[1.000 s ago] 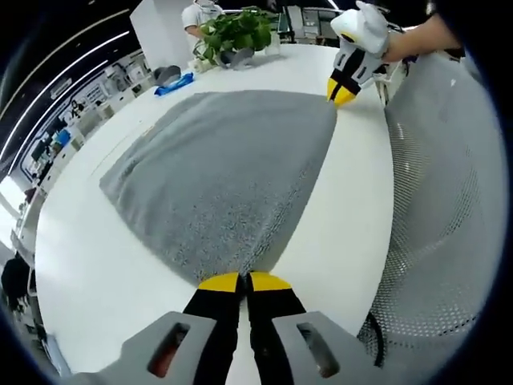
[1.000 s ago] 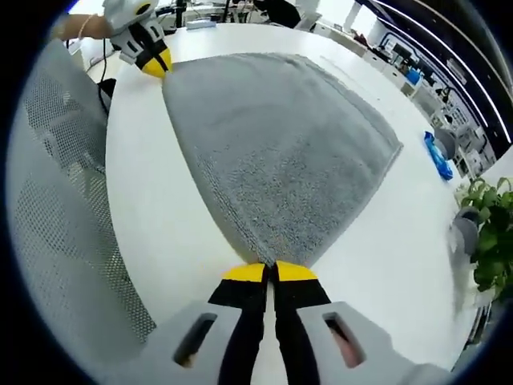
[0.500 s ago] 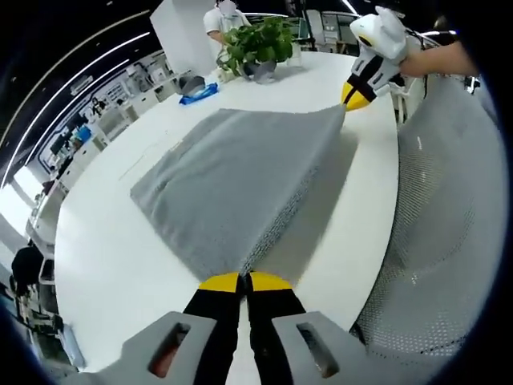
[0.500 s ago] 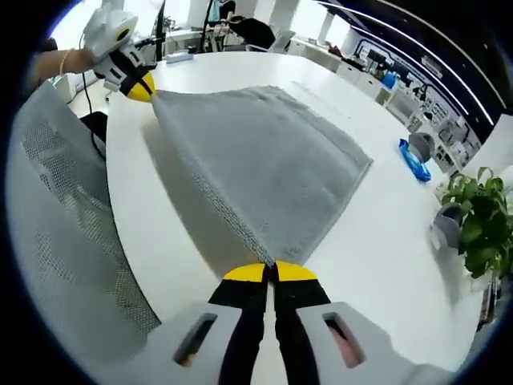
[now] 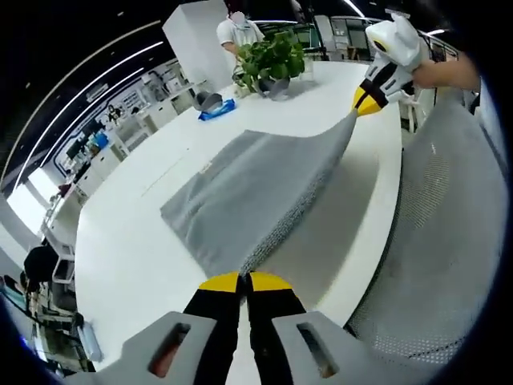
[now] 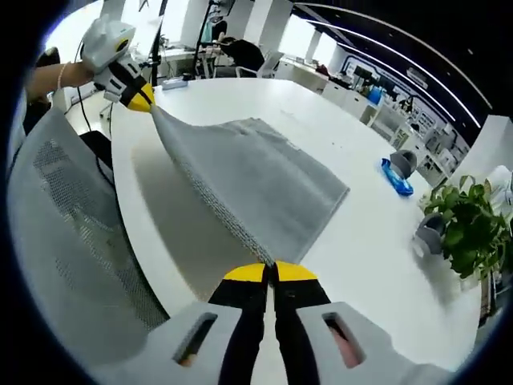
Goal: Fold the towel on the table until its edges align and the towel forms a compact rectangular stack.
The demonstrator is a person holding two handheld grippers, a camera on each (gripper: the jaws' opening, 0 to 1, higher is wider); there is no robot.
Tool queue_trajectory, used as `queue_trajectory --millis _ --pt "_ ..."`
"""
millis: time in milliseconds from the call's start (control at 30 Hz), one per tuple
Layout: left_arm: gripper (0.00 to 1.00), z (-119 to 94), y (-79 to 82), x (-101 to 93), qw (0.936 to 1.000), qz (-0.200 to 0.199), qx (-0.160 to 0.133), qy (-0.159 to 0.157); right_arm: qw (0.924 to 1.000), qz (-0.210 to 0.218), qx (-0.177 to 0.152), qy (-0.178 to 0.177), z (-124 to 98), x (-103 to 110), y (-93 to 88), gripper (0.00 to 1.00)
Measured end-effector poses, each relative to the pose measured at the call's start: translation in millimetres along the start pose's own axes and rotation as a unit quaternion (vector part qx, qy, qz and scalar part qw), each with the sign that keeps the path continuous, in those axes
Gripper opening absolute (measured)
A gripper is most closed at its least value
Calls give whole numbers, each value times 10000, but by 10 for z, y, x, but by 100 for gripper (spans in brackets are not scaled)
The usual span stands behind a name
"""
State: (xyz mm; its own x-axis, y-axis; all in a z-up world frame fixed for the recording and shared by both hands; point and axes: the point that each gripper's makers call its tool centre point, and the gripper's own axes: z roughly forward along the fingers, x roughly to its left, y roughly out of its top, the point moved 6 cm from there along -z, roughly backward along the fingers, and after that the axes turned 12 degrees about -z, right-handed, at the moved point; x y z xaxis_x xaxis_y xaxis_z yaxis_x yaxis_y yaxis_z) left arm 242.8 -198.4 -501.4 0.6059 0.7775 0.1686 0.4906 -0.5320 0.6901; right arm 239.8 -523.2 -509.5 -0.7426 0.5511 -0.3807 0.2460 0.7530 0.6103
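Grey towel (image 5: 256, 184) is getting lifted off the white table (image 5: 136, 249) along its near edge. Compared with a second ago, when it was lying flat with both near corners pinched low, that edge is now riding well above the tabletop, and a shadowed gap is showing under the cloth on the chair side. The far edge is still resting on the table. Judging from that, the first fold is starting: the near half is being raised, ready to be carried over onto the far half, and no edges are aligned yet.

Left gripper (image 5: 244, 281) is keeping its yellow-tipped jaws closed together on one near corner; the cloth is fanning out straight from between the tips in the left gripper view. Right gripper (image 6: 269, 273) is doing the same on the other near corner, jaws pressed shut with the towel running away from them in the right gripper view. Each gripper is also showing up in the other's view at the opposite end of the raised edge, held by a hand, so the edge is stretching taut between the two.

Mesh chair (image 5: 437, 241) is sitting just beside the table on the person's side. Potted plant (image 5: 272, 58) and a blue object (image 5: 216, 112) are sitting at the far side of the table, well apart from the towel, and a person is standing behind the plant.
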Motion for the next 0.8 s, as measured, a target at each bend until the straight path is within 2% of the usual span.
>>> queue_trajectory --millis 100,400,533,800 --pt "3 -85 24 -17 9999 -110 -116 43 9999 142 -78 -39 -57 4 10 0" --pt "3 -245 88 -46 9993 -304 -203 114 9986 396 -284 -224 -246 -43 124 0" --pt "3 -361 142 -51 9980 -540 -296 132 9972 527 -410 -323 -367 -77 184 0" --pt "3 -536 290 -53 9970 -486 -539 282 9959 553 -507 -497 -541 -102 267 0"
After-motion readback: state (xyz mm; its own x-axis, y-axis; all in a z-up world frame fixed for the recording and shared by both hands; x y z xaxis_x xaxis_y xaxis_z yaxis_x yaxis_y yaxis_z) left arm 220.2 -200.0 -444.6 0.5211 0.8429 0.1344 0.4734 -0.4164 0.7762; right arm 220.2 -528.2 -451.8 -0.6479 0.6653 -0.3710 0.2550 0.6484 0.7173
